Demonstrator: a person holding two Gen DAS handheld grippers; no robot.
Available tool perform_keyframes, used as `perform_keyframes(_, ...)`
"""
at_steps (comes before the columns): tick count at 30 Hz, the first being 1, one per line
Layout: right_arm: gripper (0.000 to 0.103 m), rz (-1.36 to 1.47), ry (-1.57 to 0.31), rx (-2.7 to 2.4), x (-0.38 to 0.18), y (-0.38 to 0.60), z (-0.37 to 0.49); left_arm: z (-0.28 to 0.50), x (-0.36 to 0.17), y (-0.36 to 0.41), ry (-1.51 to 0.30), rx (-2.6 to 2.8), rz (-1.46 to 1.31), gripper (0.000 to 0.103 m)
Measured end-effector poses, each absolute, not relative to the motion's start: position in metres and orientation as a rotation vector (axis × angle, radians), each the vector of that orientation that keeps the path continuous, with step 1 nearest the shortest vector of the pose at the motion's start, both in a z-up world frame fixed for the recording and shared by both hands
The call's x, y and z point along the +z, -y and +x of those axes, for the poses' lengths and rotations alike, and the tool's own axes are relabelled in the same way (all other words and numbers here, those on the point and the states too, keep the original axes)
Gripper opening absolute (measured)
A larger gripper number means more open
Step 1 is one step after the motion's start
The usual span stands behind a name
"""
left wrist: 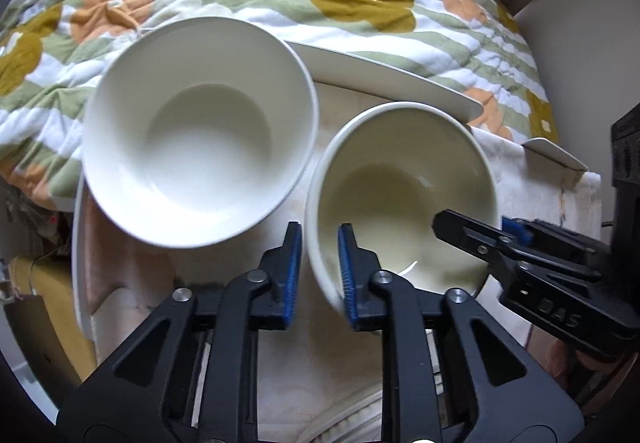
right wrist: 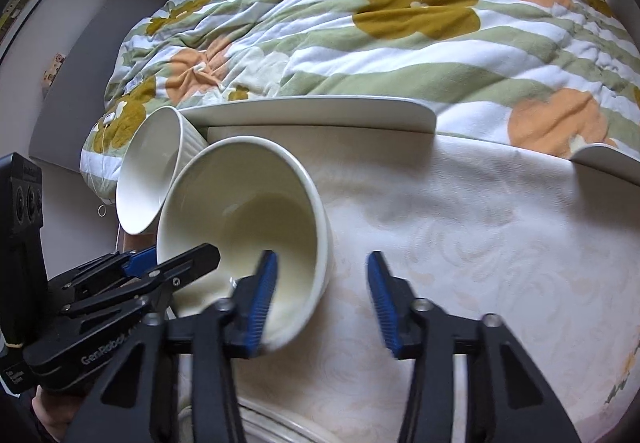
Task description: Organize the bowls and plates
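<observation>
Lifting cream bowl (left wrist: 400,195): left claw (left wrist: 320,263) is clamped on its rim. Right claw (right wrist: 322,283) straddles the far wall, pads apart, so seat it before raising. White bowl (left wrist: 200,139) sits just beyond left claw.

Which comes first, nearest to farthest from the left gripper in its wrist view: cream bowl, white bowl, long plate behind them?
1. Cream bowl, its rim between the left gripper fingers.
2. White bowl, upper left.
3. Long plate, behind both, by the quilt.
</observation>
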State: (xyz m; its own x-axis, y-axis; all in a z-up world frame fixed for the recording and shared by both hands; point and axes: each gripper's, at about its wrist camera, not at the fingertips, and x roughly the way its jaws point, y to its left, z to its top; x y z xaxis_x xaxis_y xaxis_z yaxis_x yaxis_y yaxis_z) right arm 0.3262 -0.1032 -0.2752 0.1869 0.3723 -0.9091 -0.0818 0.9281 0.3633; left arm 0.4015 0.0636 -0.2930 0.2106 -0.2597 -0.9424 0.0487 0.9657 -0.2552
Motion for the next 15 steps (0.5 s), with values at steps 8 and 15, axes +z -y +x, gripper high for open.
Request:
perform_keyframes(8,0.016,0.254,-1.341,0.314,-0.276,0.100,0.327,0.401,-0.288,-0.058,-1.330,-0.219,-0.149,0.013)
perform_keyframes(15,0.016,0.257,-1.326,0.301,-0.267,0.107,0.321,0.393,-0.272,-0.049,-1.306,-0.228,-0.128,0.013)
